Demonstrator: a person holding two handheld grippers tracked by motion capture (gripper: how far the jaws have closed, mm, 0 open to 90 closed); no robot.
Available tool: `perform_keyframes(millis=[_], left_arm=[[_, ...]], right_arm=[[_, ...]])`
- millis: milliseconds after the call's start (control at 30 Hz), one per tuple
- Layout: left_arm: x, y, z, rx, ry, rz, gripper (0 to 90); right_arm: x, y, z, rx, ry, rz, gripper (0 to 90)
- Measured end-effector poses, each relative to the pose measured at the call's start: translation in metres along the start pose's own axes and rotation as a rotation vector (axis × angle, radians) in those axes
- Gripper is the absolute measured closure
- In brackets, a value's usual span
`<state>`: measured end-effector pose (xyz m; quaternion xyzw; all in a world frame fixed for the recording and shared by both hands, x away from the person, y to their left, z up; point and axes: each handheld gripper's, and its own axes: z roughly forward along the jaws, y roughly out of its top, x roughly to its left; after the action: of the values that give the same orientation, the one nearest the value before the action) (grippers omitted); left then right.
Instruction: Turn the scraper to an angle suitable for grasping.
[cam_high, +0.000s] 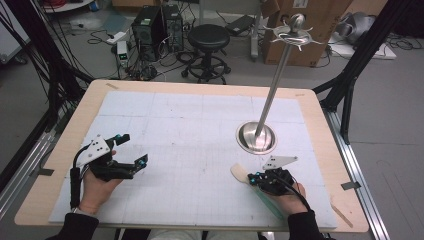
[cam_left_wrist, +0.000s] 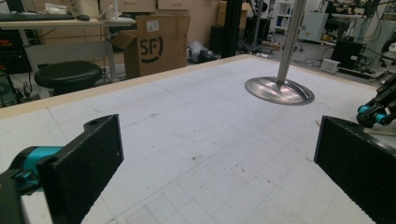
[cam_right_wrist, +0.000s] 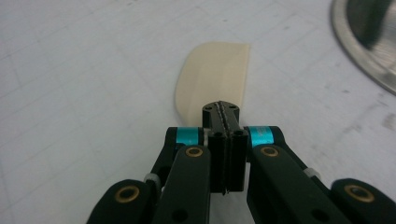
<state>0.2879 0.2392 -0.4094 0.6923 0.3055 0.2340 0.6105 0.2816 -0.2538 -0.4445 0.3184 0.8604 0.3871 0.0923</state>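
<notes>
Clearly the right hand-held gripper (cam_high: 256, 177) is clamped on a spatula (cam_high: 240, 173) near the surface's front right edge, blade pointing up-left, long axis running toward the person. The stand base (cam_high: 256, 137) lies just beyond. The left hand-held gripper (cam_high: 132, 149) waits with jaws apart.

Ahead of my grippers the white gridded mat (cam_high: 190, 125) lies bare; my only obstacle is the tall steel pole on its round base (cam_high: 256, 137), right of centre.
</notes>
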Motion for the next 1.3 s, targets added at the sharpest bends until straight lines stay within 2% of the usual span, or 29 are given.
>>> perform_keyframes(millis=[267, 367, 500, 600, 700, 900, 1000, 1300], left_arm=[[0.0, 0.0, 0.0, -0.001, -0.002, -0.002, 1.8], [0.0, 0.0, 0.0, 0.002, -0.005, 0.001, 1.8], [0.0, 0.0, 0.0, 0.001, -0.002, 0.0, 1.8], [0.0, 0.0, 0.001, 0.002, -0.003, -0.004, 1.8], [0.0, -0.001, 0.001, 0.002, -0.004, -0.001, 1.8], [0.0, -0.001, 0.002, 0.003, -0.006, 0.001, 1.8], [0.001, -0.001, 0.003, 0.002, -0.005, -0.004, 1.8], [0.002, -0.001, 0.004, -0.001, -0.008, -0.012, 1.8]], right_arm=[[0.014, 0.008, 0.008, 0.028, 0.058, -0.069, 90.0], [0.017, 0.009, 0.009, 0.037, 0.059, -0.082, 90.0], [0.017, 0.009, 0.006, 0.016, 0.05, -0.082, 90.0], [0.017, 0.007, -0.005, -0.038, 0.043, -0.075, 90.0], [0.02, 0.002, -0.014, -0.055, 0.04, -0.063, 90.0], [0.031, -0.012, -0.027, -0.063, 0.038, -0.049, 90.0], [0.036, -0.014, -0.031, -0.064, 0.04, -0.058, 90.0], [0.044, -0.022, -0.03, -0.012, 0.047, -0.064, 90.0]])
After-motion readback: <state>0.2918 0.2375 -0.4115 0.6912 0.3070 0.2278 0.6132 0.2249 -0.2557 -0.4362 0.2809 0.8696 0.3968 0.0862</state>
